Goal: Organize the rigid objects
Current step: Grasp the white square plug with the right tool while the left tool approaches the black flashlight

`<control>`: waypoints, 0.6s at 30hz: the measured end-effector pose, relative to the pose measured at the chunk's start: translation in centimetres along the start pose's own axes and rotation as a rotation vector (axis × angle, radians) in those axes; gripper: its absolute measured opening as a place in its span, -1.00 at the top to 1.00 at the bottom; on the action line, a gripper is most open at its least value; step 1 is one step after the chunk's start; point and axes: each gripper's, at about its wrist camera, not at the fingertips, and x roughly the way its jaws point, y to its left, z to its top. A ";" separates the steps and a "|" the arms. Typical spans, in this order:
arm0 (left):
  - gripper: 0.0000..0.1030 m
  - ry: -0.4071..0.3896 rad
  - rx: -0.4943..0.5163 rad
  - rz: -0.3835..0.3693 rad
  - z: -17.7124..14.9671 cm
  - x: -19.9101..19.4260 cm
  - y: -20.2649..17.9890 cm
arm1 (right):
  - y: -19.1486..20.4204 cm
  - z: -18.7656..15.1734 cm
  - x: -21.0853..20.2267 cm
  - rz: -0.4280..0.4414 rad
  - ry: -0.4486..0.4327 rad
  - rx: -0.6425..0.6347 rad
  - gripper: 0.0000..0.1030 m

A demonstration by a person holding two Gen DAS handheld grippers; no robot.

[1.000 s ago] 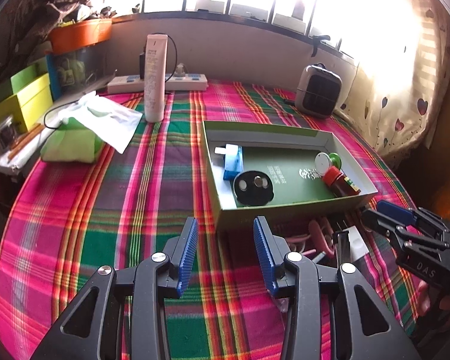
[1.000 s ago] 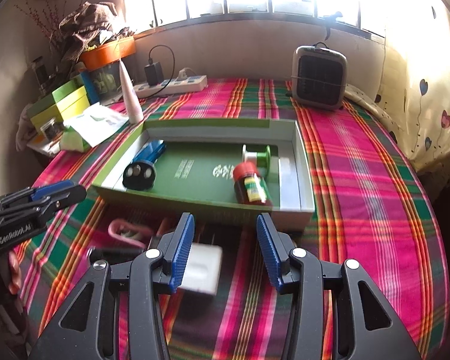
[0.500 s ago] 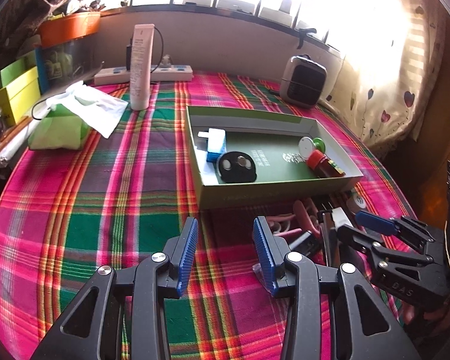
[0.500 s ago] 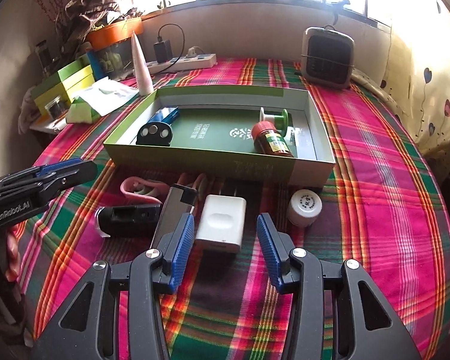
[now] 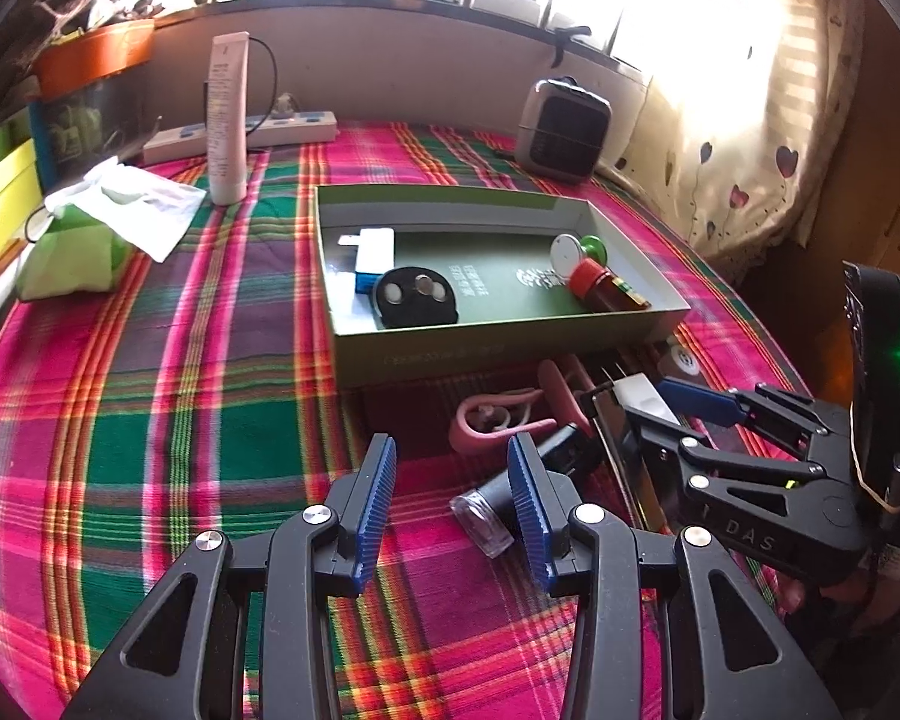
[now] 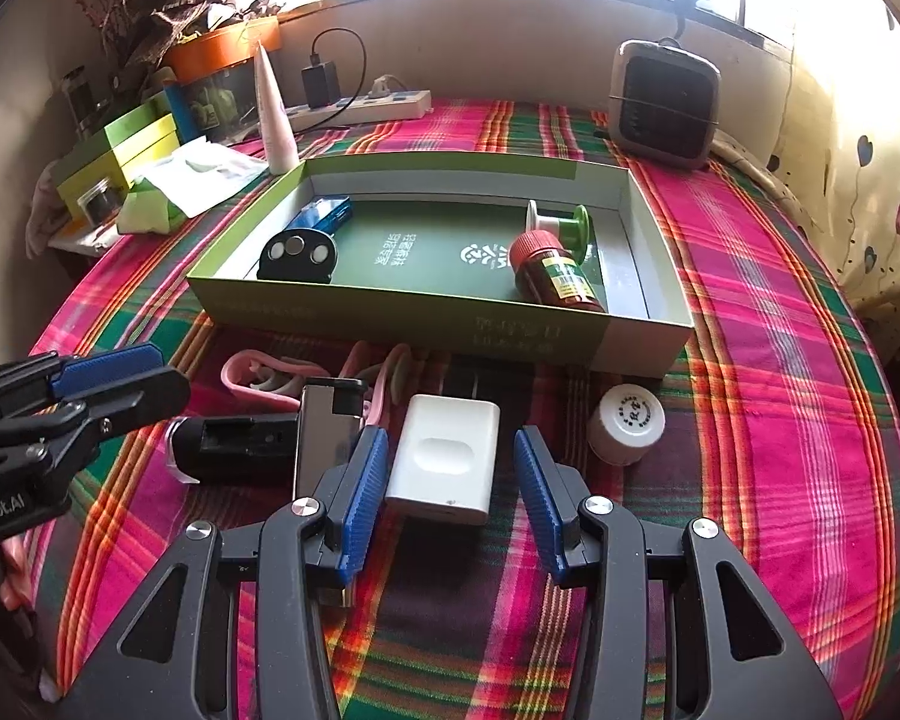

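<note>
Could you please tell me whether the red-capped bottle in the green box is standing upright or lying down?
Lying down: the red-capped bottle rests on its side on the green box floor.

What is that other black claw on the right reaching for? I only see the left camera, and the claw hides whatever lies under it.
Observer: A white block lies on the cloth between the right gripper's fingers. The jaws are apart and have not gripped it.
Operator: Is anything next to that block?
Observer: Yes, a small white jar lies on its side to the block's right, apart from it, in front of the green box.
Operator: And that cable behind the tall tube at the back, where does it go?
Observer: It runs to a black plug standing in the power strip, beside the tube.
</note>
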 end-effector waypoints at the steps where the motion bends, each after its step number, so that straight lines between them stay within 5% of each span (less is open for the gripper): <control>1: 0.26 0.002 0.007 -0.005 0.0 0.0 -0.2 | 0.0 0.0 0.0 -0.007 0.000 -0.002 0.12; 18: 0.26 0.042 0.048 -0.018 -0.2 1.2 -2.2 | -1.3 -0.6 -0.7 -0.010 -0.008 0.009 0.32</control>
